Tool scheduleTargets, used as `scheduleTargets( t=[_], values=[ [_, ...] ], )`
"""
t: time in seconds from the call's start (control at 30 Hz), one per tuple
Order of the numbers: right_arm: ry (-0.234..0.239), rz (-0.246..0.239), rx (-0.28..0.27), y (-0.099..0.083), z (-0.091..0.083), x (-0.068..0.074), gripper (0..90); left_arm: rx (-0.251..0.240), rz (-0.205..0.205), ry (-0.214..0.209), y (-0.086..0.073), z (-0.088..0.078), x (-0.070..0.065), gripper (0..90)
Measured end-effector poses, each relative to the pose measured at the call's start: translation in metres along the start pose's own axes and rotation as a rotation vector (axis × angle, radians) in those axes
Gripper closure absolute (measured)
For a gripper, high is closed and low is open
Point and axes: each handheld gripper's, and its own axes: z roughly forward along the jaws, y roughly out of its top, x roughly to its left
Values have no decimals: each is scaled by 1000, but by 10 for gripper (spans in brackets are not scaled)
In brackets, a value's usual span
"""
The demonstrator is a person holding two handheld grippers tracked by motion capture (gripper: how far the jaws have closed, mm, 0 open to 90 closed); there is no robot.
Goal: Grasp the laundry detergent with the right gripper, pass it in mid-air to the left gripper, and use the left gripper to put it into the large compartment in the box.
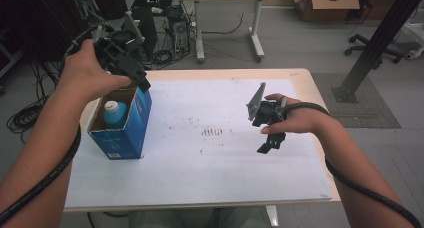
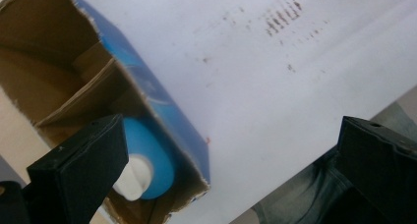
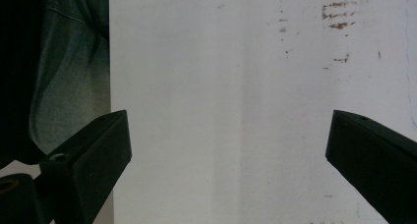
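- The left gripper (image 1: 141, 79) hangs above the open top of the blue cardboard box (image 1: 131, 130), which stands upright near the table's left edge on the white paper sheet (image 1: 225, 163).
- Down inside the box sits a blue plastic bottle with a white cap (image 1: 113, 113), cap up, tucked into the compartment nearer the person; in the left gripper view the bottle (image 2: 147, 162) lies beyond the jaws, with a cardboard divider (image 2: 78, 98) walling off an empty compartment beside it.
- The left jaws stand wide apart with nothing between them, and no pad touches bottle or box.
- Over on the other side, the right gripper (image 1: 270, 140) hovers over bare paper, well apart from the box, its jaws likewise spread wide and empty; the right gripper view looks past them to white sheet and a few brown smudges (image 3: 337, 10).
- My read: the bottle is already in its slot, so the packing of this one looks done.
- What is left, going by the pictures, is little: the box top stands open with ragged edges, and the second compartment holds nothing I can see.
- No other bottle lies on the wooden table (image 1: 310, 83), so whether more goes in, I cannot tell.
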Motion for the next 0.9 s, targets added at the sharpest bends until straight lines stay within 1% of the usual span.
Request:
scheduleTargets(
  t=[0.13,0.2,0.33,0.5,0.53,0.6,0.67,0.7,0.77,0.8,0.83,0.87,0.9],
  values=[
    [2,-2,1,1,0,0,33,16,81,-12,6,-2,-11,2],
    [2,-1,-1,1,-1,0,33,16,129,-12,8,-3,-16,2],
    [2,-2,-4,0,-2,0,34,5,221,-34,10,-4,-25,2],
    [3,0,-5,0,-2,0,33,16,308,-35,12,-2,-36,2],
    [3,1,-6,0,-2,0,33,16,335,-35,12,-1,-39,2],
    [2,-2,-5,0,-2,0,33,30,383,-38,13,1,-43,2],
    [3,0,-4,0,-2,1,33,43,429,-25,13,4,-49,2],
    [3,3,-2,0,-2,1,34,52,444,-33,13,6,-52,2],
    [3,2,0,0,-2,1,33,77,512,-8,13,12,-60,2],
    [3,3,0,0,-2,1,34,96,534,-1,13,15,-65,2],
    [1,2,2,0,-2,1,33,103,559,-2,13,19,-69,2],
    [1,3,4,0,-2,1,33,113,601,2,13,21,-73,2],
    [2,4,4,0,-2,1,34,115,630,2,13,24,-76,2]
  ],
)
